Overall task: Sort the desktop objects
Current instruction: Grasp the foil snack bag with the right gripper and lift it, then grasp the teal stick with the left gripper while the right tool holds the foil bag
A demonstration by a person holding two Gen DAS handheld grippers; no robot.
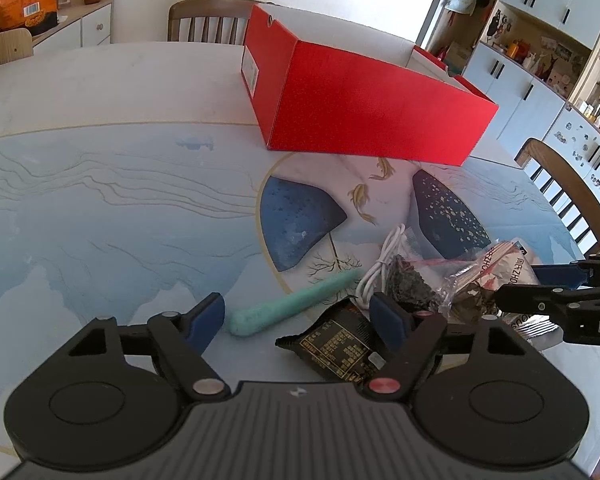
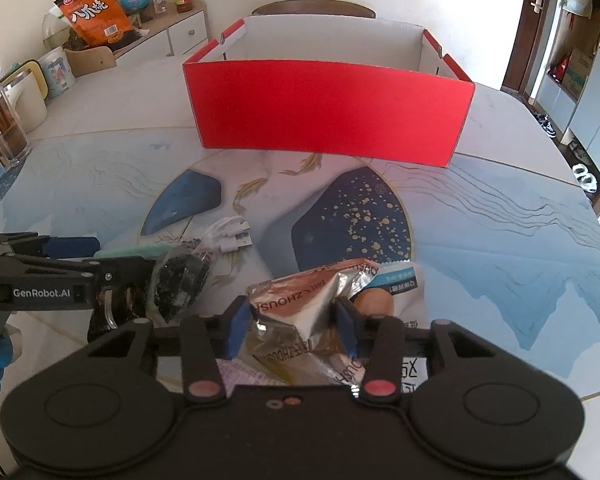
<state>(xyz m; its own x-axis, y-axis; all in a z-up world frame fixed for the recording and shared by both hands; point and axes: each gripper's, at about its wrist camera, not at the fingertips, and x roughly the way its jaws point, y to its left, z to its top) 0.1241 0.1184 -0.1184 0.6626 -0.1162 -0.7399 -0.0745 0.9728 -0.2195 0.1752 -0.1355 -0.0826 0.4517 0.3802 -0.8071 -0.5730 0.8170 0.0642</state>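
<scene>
While right gripper (image 2: pixel 292 322) pinches foil snack packet (image 2: pixel 300 300), left gripper (image 1: pixel 300 316) gapes over black packet (image 1: pixel 340 350).

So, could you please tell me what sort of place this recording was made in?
Most likely a home dining room: a round dining table with wooden chairs around it, a sideboard holding snack bags and jars, and wall cabinets full of household items.
</scene>
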